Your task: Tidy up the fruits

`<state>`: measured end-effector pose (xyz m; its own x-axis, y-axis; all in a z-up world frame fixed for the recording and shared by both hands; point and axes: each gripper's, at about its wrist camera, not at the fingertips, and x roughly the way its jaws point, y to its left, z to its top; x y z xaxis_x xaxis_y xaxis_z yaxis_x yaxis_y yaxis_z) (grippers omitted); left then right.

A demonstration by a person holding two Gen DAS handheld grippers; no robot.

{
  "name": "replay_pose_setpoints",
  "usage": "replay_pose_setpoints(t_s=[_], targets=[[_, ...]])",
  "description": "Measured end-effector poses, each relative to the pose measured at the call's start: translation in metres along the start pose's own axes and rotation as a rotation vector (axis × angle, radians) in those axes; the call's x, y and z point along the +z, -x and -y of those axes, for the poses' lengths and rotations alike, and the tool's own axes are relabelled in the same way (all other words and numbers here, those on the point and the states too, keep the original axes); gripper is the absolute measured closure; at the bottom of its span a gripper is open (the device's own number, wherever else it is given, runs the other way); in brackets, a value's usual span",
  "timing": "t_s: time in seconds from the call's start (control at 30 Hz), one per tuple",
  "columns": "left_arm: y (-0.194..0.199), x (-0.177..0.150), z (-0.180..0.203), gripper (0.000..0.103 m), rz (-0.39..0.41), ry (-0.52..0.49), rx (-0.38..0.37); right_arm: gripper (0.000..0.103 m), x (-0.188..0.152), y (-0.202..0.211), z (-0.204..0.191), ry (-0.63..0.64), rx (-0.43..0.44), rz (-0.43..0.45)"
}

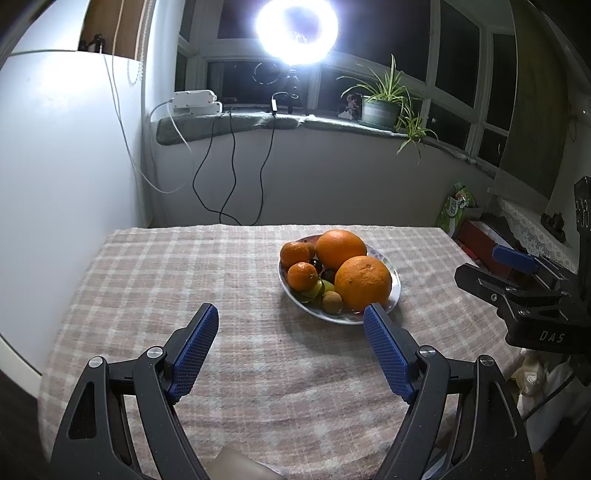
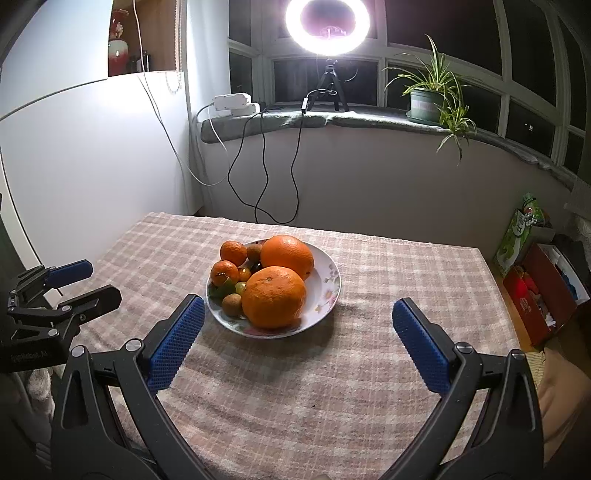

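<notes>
A white flowered plate (image 1: 396,291) (image 2: 330,280) sits on the checked tablecloth, holding two large oranges (image 1: 362,283) (image 2: 274,297), two small mandarins (image 1: 302,275) (image 2: 224,272), a brown kiwi-like fruit (image 1: 331,301) (image 2: 232,304) and small green and dark fruits. My left gripper (image 1: 291,314) is open and empty, above the cloth just short of the plate. My right gripper (image 2: 298,308) is open and empty, its left finger near the plate's front rim. Each gripper shows at the edge of the other's view: the right one (image 1: 517,266), the left one (image 2: 70,280).
The table (image 1: 184,295) (image 2: 369,369) stands against a white wall. A ring light on a tripod (image 2: 328,26), a power strip with hanging cables (image 2: 232,101) and a potted plant (image 2: 428,103) stand on the windowsill. Boxes and bags (image 2: 532,280) lie on the floor at right.
</notes>
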<state>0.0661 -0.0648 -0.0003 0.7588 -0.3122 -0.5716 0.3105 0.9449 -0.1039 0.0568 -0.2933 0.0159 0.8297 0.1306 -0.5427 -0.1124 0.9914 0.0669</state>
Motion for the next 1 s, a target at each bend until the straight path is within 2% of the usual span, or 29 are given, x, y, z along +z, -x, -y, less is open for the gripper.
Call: replay_pose_setpoints(t_s=[0.3, 0.67, 1.0], targets=[[0.013, -0.002, 0.002, 0.022, 0.022, 0.0, -0.004, 0.0, -0.003, 0.008, -0.003, -0.003, 0.003, 0.008], [0.044, -0.004, 0.005, 0.022, 0.079, 0.003, -0.017, 0.0, -0.004, 0.049, -0.012, 0.004, -0.027, 0.062], [0.058, -0.01, 0.007, 0.022, 0.102, 0.004, -0.017, 0.0, -0.012, 0.066, -0.012, 0.006, -0.043, 0.075]])
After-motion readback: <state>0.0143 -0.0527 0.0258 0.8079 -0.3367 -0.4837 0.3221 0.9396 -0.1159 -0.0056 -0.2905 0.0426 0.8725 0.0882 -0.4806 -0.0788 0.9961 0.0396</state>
